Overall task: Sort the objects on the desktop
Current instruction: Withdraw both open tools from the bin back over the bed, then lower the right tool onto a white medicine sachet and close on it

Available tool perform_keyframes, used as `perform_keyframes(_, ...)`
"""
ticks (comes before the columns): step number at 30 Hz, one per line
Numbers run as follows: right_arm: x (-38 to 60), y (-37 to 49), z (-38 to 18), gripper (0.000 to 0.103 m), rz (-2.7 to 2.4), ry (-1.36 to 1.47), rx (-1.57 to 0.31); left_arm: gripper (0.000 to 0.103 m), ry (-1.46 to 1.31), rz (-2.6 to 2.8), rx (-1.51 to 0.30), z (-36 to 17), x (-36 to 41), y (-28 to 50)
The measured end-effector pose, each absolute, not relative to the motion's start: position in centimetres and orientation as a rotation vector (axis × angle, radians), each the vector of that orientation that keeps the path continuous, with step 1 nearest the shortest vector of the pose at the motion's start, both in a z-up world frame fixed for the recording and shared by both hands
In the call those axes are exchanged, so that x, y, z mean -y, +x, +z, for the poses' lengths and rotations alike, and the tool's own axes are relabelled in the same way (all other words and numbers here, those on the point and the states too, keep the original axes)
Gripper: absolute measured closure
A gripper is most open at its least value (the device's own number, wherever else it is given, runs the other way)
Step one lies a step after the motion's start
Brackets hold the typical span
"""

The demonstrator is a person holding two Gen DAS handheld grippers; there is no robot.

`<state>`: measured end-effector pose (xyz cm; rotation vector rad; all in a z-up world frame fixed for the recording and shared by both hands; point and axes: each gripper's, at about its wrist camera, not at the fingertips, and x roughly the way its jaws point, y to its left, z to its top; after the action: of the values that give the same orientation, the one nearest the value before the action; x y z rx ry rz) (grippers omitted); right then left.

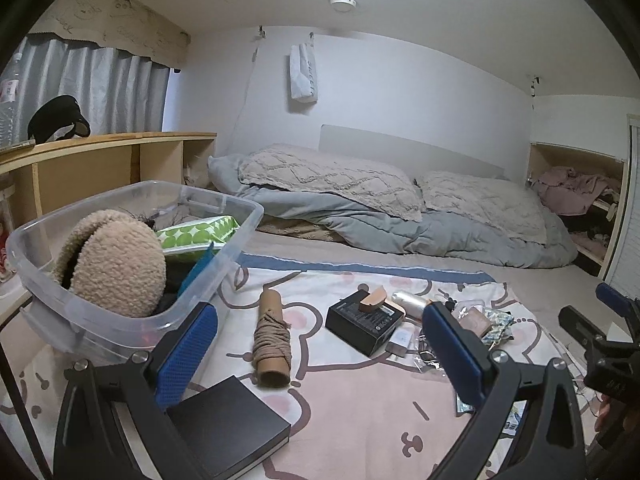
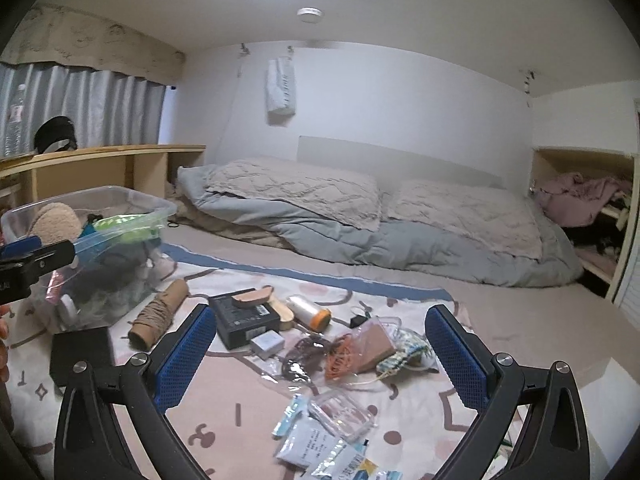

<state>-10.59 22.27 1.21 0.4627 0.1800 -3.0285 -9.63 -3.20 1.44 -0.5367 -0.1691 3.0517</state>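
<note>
Two grippers hover with jaws spread wide and nothing between them above a pink cartoon blanket (image 1: 360, 412) on a bed, where small clutter is laid out for sorting. The left gripper (image 1: 320, 352) hangs beside a clear bin (image 1: 240, 216), which already holds a fleecy beige item (image 1: 116, 264) and a green dotted pack (image 1: 196, 232) and looks like the collecting point. Just beyond the left gripper's pads lie a cardboard tube (image 1: 272, 340) wound with twine, a black box (image 1: 364, 324) and, nearest, a dark flat box (image 1: 236, 432). The right gripper (image 2: 320, 356) faces the loose pile: an orange cord (image 2: 340, 356), a white cube (image 2: 268, 344), a small bottle (image 2: 308, 312) and plastic sachets (image 2: 320, 440). Most items are not yet binned; sorting appears early on. The tube, close to the bin, seems the left gripper's likeliest pick.
</note>
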Motion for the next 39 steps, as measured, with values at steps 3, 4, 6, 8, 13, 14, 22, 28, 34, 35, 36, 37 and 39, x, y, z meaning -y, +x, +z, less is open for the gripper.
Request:
perform_keyframes(3,-23.0,-10.9,0.5,0.0,-3.048,0.492,-0.169,0.0,-0.516,3.056,0.158,1.1,3.0,-9.7)
perform_keyframes(4,-23.3,-11.1,0.3,0.0,-3.054,0.504,-0.162,0.0,-0.51,3.055,0.156,0.9,3.0,-9.7)
perform_keyframes(6,-23.9,-11.3,-0.1,0.0,-3.066,0.529,-0.139,0.0,-0.499,3.055,0.152,0.6,2.9,-9.7)
perform_keyframes(8,-24.6,-11.6,-0.4,0.0,-3.077,0.552,-0.104,0.0,-0.499,3.058,0.142,0.4,2.9,-9.7)
perform_keyframes(13,-26.2,-12.3,-1.5,0.0,-3.115,0.625,-0.044,0.0,-0.519,3.058,0.141,-0.5,2.9,-9.9)
perform_keyframes(14,-26.5,-12.4,-1.8,0.0,-3.126,0.647,-0.036,0.0,-0.526,3.056,0.146,-0.7,2.9,-9.9)
perform_keyframes(22,-29.3,-14.9,-6.1,0.0,-3.145,1.015,0.024,0.0,-0.631,3.006,0.138,-2.7,2.0,-10.1)
perform_keyframes(28,-30.5,-15.5,-8.5,0.0,-3.082,1.223,0.15,0.0,-0.732,2.943,0.133,-4.3,0.8,-10.6)
perform_keyframes(34,-30.4,-16.2,-10.2,0.043,-2.972,1.328,0.236,0.0,-0.778,2.908,0.13,-5.1,0.1,-10.5)
perform_keyframes(35,-30.5,-16.4,-10.6,0.056,-2.94,1.353,0.255,0.0,-0.781,2.905,0.128,-5.2,0.0,-10.5)
perform_keyframes(36,-30.5,-16.5,-11.0,0.063,-2.918,1.384,0.269,0.0,-0.783,2.902,0.127,-5.2,0.0,-10.4)
perform_keyframes(37,-30.5,-16.5,-11.3,0.067,-2.901,1.403,0.277,0.0,-0.783,2.901,0.127,-5.2,-0.1,-10.5)
perform_keyframes(39,-30.3,-16.7,-11.9,0.079,-2.858,1.435,0.293,0.0,-0.779,2.897,0.128,-5.1,-0.1,-10.4)
